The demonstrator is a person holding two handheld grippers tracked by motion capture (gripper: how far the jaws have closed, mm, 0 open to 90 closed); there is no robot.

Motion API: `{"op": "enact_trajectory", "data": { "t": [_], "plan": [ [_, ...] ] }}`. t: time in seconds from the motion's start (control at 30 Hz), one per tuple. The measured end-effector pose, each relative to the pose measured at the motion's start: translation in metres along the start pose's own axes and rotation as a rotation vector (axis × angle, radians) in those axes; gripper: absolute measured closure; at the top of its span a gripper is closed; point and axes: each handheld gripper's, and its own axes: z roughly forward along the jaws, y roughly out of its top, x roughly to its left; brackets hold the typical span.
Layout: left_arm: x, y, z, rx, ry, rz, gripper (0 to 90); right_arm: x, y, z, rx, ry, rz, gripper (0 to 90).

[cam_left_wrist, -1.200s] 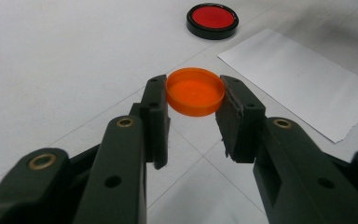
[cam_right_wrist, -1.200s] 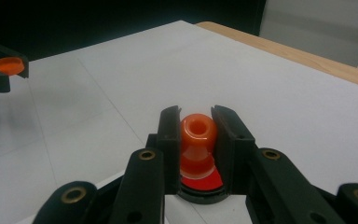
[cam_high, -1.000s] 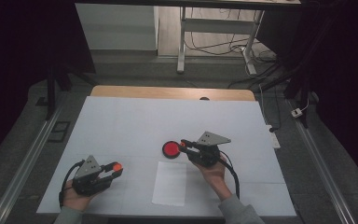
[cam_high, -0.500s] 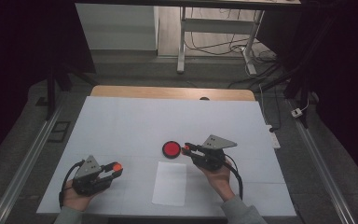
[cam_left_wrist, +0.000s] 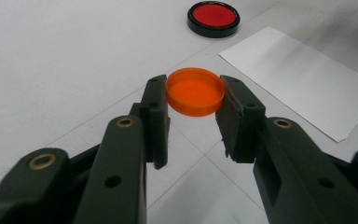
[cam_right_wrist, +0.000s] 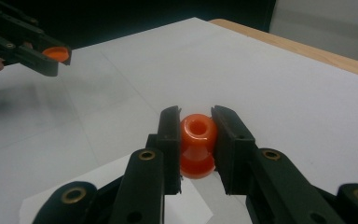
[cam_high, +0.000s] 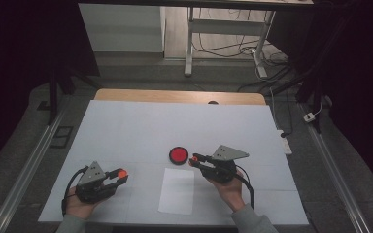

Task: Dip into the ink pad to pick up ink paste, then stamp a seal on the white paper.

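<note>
The left gripper [cam_left_wrist: 193, 100] clamps an orange cap [cam_left_wrist: 195, 91] mid-frame; the right gripper [cam_right_wrist: 196, 135] grips an orange spool-shaped piece [cam_right_wrist: 197, 144], a mere dot [cam_high: 193, 160] from above.

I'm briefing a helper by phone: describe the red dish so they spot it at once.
On the white table, look just beyond the paper sheet. The round dish lies flat there, unheld, red with a black rim; the orange pieces sit in claws.

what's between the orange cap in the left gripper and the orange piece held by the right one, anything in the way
Nothing visible blocks it. The left gripper holds the orange cap and the right gripper holds the orange piece. Between them lies only the flat white sheet on the table; the red disc sits farther back.
</note>
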Motion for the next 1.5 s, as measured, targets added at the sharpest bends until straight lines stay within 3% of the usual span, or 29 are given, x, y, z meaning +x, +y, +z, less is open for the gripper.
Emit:
{"op": "enact_trajectory", "data": {
  "t": [0.4, 1.1, 1.5],
  "plan": [
    [0.001, 0.000, 0.001, 0.002, 0.001, -0.003, 64.7, 0.013, -0.005, -0.012, 0.011, 0.032, -0.018, 72.3],
    [0.000, 0.000, 0.000, -0.001, 0.003, -0.002, 64.7, 0.024, -0.003, -0.014, 0.012, 0.067, -0.037, 72.3],
    [0.000, 0.000, 0.001, 0.003, -0.001, 0.000, 64.7, 0.033, -0.009, -0.007, 0.056, 0.105, -0.043, 72.3]
  ]
}}
